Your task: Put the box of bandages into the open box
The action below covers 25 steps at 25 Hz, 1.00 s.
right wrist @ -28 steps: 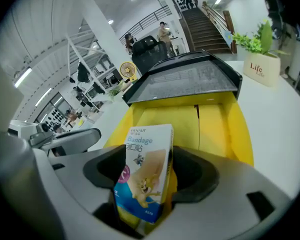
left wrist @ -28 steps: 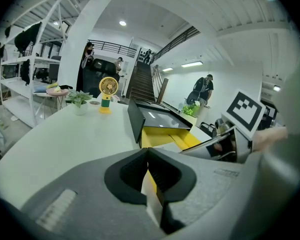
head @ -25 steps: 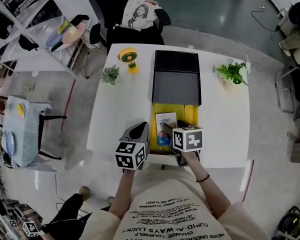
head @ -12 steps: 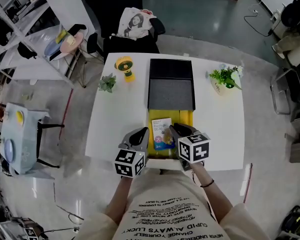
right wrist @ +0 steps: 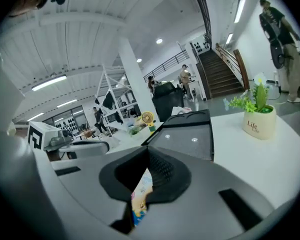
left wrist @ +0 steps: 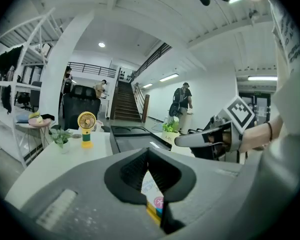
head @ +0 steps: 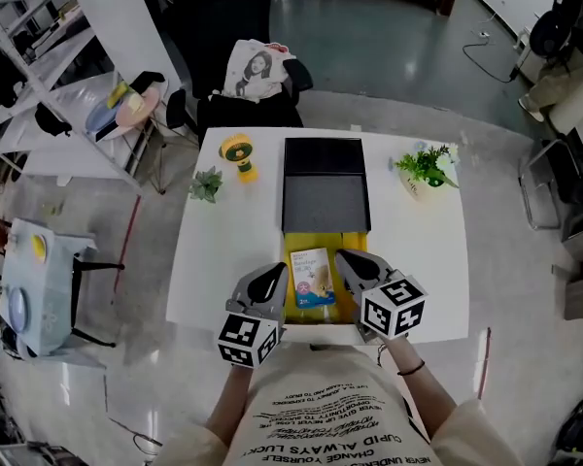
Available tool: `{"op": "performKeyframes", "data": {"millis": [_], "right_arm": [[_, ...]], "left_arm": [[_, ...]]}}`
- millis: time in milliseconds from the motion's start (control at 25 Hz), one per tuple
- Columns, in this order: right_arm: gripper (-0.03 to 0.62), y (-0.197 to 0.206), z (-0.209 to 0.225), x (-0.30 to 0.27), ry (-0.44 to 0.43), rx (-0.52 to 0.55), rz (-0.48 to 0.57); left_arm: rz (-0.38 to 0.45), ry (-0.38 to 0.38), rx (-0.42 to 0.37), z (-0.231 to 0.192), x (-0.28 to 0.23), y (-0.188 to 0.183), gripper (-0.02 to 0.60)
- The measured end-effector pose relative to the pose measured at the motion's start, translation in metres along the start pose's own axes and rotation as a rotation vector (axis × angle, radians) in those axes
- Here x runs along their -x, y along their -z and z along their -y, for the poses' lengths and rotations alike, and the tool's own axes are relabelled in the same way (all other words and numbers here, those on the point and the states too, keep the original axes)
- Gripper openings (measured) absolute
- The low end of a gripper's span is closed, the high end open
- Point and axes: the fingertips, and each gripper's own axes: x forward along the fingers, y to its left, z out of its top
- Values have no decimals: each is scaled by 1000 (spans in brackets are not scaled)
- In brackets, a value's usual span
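Observation:
The bandage box [head: 311, 272], white and blue with a cartoon print, lies flat inside the yellow bottom [head: 356, 243] of the open box. The black lid [head: 325, 178] is folded back behind it. My left gripper [head: 271, 275] hangs at the box's left front corner, shut and empty. On the right side my right gripper [head: 347, 258] is also shut with nothing in it, just beside the bandage box. In the left gripper view the bandage box [left wrist: 152, 190] shows below the shut gripper [left wrist: 148, 154]. The right gripper view shows the bandage box [right wrist: 140, 194] under its shut gripper [right wrist: 149, 155].
A yellow desk fan [head: 237, 153] and a small plant [head: 206, 184] stand at the table's back left, and a potted plant [head: 426, 168] at the back right. A chair with a printed bag [head: 253, 71] is behind the table. The front edge of the table runs just under both grippers.
The right gripper, open over the yellow box a second ago, has shut and drawn back to the right. The bandage box stays lying in the box. The left gripper has barely moved.

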Motion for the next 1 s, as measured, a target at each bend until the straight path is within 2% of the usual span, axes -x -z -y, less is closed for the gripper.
{"op": "performKeyframes", "data": {"millis": [560, 760, 1000], "right_arm": [[5, -81, -10, 38, -30, 19, 266], [5, -100, -6, 47, -10, 56, 323], [5, -106, 1, 49, 27, 96, 344]], "left_arm": [[155, -63, -78, -19, 20, -63, 21], [210, -108, -100, -24, 27, -87, 22], [254, -152, -120, -35, 35, -103, 22]]}}
